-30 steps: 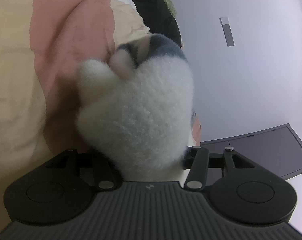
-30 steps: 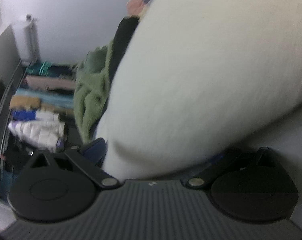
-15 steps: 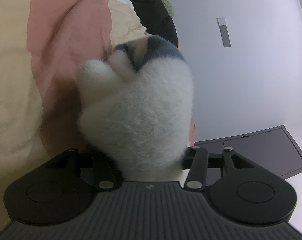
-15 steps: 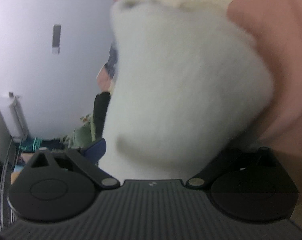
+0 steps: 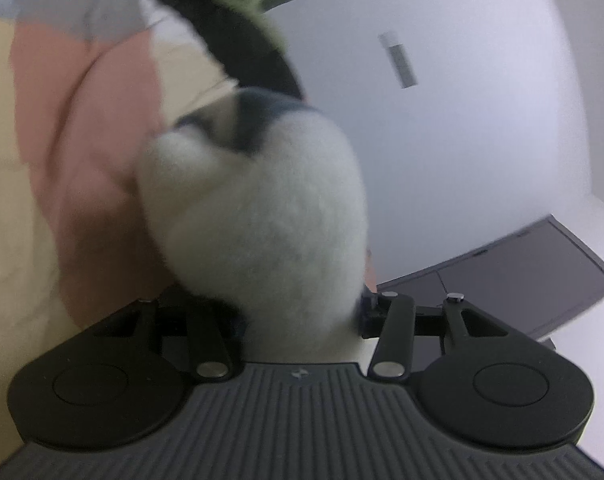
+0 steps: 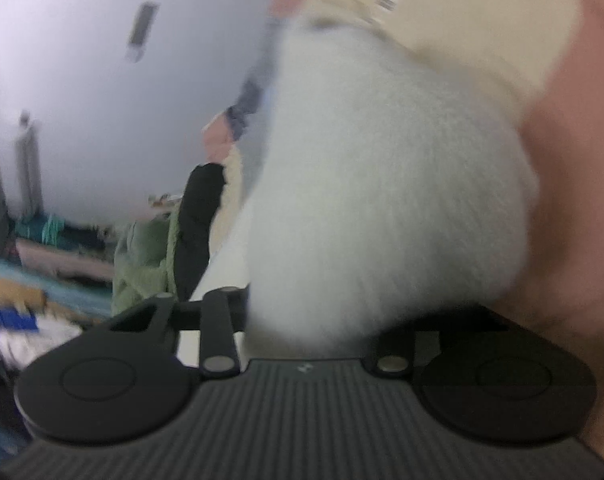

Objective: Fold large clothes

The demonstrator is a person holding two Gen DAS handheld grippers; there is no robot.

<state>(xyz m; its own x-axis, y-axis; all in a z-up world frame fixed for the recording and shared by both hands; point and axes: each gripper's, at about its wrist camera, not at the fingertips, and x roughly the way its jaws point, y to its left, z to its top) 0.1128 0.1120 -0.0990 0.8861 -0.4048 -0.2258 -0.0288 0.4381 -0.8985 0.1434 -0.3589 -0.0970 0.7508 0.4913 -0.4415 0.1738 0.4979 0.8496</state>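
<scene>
Above the pink-and-cream bedcover [image 5: 102,152], left hand-held gripper [image 5: 298,312] clamped on white fluffy garment [image 5: 262,216]; right hand-held gripper [image 6: 306,320] closing, same fleece bunched between its jaws, fingertips hidden.

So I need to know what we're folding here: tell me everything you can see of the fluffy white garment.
The fluffy white garment looks like thick, long-pile fleece, white with a dark grey-blue and cream patch at its far end. It is bunched into a rounded mass, not flat. The left gripper has a fold between its fingers; the right gripper is closing, with another part between its jaws. It lies against a pink and cream bedcover.
</scene>
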